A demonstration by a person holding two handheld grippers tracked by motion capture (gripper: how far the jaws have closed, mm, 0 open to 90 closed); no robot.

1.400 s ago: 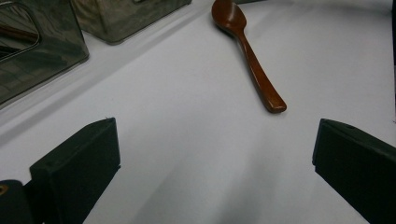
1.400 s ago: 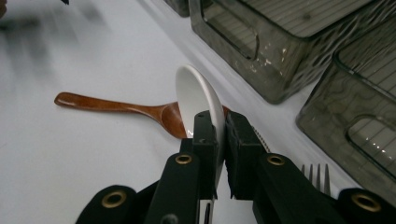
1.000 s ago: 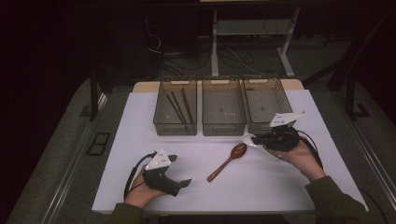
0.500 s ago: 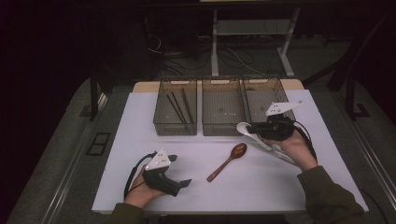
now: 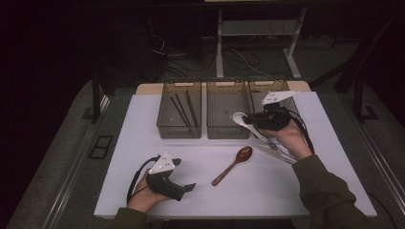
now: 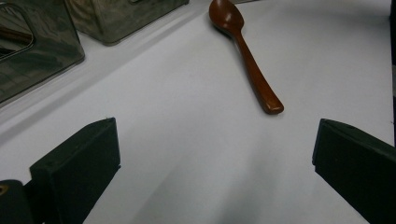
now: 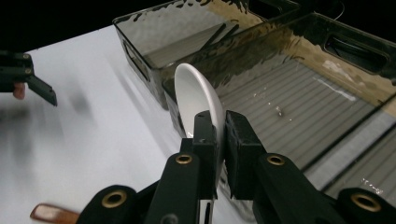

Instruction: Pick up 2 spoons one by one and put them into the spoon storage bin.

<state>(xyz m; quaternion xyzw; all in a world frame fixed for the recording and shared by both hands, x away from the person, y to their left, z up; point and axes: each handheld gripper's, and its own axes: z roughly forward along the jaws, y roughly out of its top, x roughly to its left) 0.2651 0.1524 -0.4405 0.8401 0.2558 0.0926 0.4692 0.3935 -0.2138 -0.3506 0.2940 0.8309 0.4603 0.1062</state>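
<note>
Nearest us, at the lower left of the high view, our left gripper (image 5: 184, 187) rests low on the white table (image 5: 305, 191) with its jaws spread wide and nothing between them. In the left gripper view, bare tabletop lies between the two black jaws, and the brown wooden spoon (image 6: 245, 51) lies beyond them, bowl pointing away toward the bins.

Farther out, at mid-table, that wooden spoon (image 5: 233, 164) lies loose on the white surface. To its right, a pale flat utensil (image 5: 277, 153) rests by our right wrist; we cannot tell what it is.

Farther still, our right gripper (image 5: 249, 120) pinches a white spoon (image 5: 240, 118), held above the table at the front wall of the middle bin (image 5: 227, 131). In the right gripper view, the jaws are pressed together on the white spoon (image 7: 198, 100), its bowl standing above the fingertips.

Three smoky clear bins stand in a row at the far edge. The left bin (image 5: 179, 132) holds dark sticks, probably chopsticks.

To do this step well, we judge we should keep the pinch firm, lift the bowl clear of the bin's rim, carry it over the ribbed floor, lower it, and only then let go.

We can read no brand, label or writing anywhere.
</note>
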